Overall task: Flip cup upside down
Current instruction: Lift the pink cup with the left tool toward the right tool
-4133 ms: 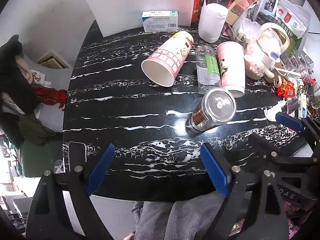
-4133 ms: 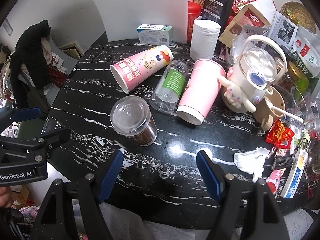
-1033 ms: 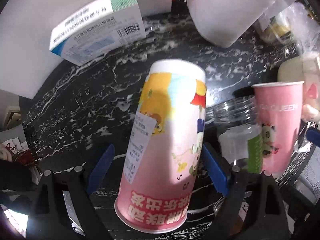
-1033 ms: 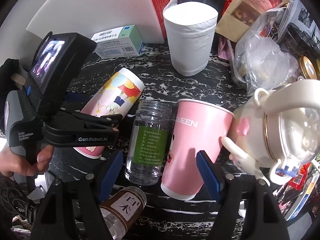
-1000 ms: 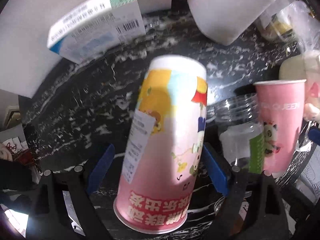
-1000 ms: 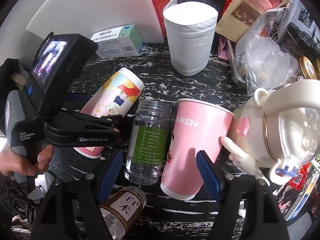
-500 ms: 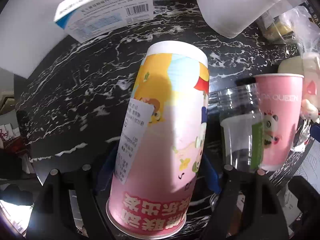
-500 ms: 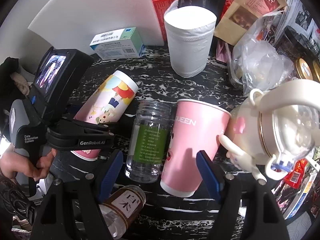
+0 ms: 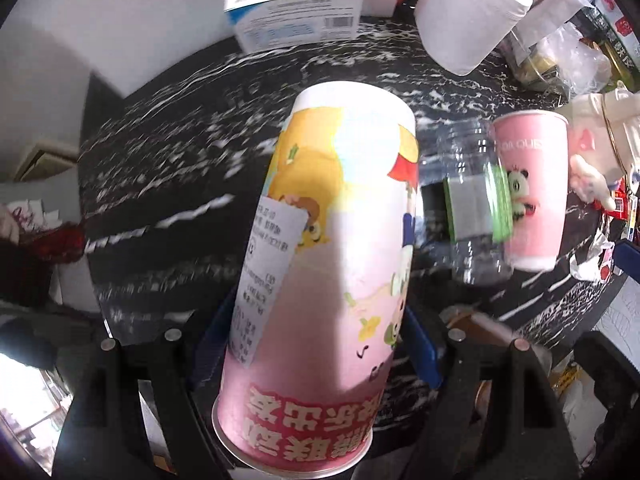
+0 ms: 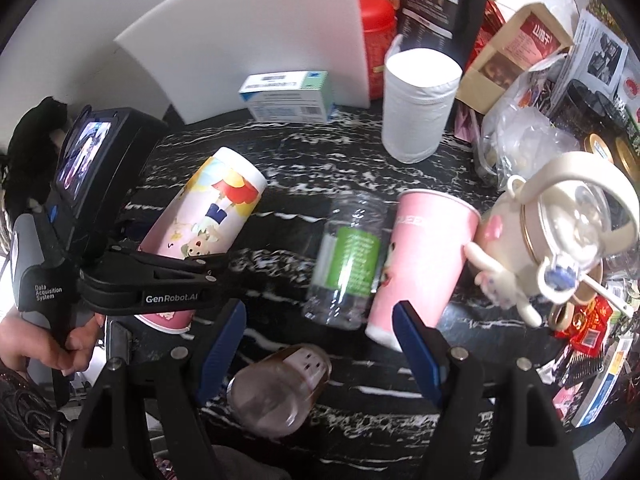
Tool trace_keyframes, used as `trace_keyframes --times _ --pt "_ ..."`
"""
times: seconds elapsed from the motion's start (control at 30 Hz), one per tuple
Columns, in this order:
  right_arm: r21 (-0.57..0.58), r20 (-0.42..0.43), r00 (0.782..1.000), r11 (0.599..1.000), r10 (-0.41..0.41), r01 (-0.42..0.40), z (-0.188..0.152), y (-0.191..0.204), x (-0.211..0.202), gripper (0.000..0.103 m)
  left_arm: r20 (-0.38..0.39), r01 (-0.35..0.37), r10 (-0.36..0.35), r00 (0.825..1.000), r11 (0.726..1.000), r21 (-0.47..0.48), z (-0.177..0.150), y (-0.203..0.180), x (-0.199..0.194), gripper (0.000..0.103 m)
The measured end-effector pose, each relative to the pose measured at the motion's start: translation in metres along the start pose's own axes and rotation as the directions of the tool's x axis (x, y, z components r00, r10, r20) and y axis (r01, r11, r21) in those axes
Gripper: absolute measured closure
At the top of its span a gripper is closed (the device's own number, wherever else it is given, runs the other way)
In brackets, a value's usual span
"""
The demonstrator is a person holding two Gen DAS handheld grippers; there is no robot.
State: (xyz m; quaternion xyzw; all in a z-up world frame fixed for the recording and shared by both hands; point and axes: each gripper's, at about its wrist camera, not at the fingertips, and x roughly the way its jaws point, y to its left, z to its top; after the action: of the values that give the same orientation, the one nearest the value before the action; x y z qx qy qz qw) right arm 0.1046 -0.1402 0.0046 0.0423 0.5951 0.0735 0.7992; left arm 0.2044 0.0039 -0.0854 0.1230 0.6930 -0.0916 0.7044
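My left gripper [image 9: 320,344] is shut on a pink cartoon paper cup [image 9: 332,248], gripping it near its open rim; the cup is lifted off the black marble table and tilted, base pointing away. In the right wrist view the same cup [image 10: 208,228] sits in the left gripper's black jaws at the left. My right gripper [image 10: 320,340] is open and empty, above a clear jar with a green label [image 10: 348,264] and a second pink paper cup [image 10: 420,264], both lying on their sides.
A brown-filled lidded bottle [image 10: 280,388] lies near the front edge. A white fabric-wrapped cylinder [image 10: 420,104], a blue-white box [image 10: 288,96] and a white board [image 10: 248,36] stand behind. A cream kettle [image 10: 568,224] and packets crowd the right.
My left gripper closed on the cartoon cup and raised it off the table, tilting its base upward. My right gripper drew back a little and stayed open.
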Motion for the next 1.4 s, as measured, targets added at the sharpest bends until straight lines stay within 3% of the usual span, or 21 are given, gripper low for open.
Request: trace_keyframes --times 0.4,0.7,0.97,1.4 --pt "-0.093 0.027 1.0 0.996 0.011 -0.008 -0.05 0.046 -0.026 0.027 0.01 0.011 -0.01 1.0 0.992 -0.123 -0.089 0.024 -0.017 0.027" --pt "-0.141 -0.002 1.0 0.99 0.019 -0.019 -0.086 0.067 -0.023 0.027 0.009 0.045 -0.044 0.999 0.977 -0.206 -0.137 0.032 0.006 0.027" --pt "-0.169 -0.047 0.999 0.985 0.019 -0.027 -0.106 0.082 -0.012 0.027 -0.001 0.064 -0.066 0.998 0.971 -0.231 -0.159 0.033 0.033 0.027" --pt "-0.188 -0.09 0.996 0.982 0.005 -0.022 -0.119 0.093 0.0 0.027 -0.011 0.069 -0.074 0.997 0.965 -0.254 -0.166 0.032 0.065 0.027"
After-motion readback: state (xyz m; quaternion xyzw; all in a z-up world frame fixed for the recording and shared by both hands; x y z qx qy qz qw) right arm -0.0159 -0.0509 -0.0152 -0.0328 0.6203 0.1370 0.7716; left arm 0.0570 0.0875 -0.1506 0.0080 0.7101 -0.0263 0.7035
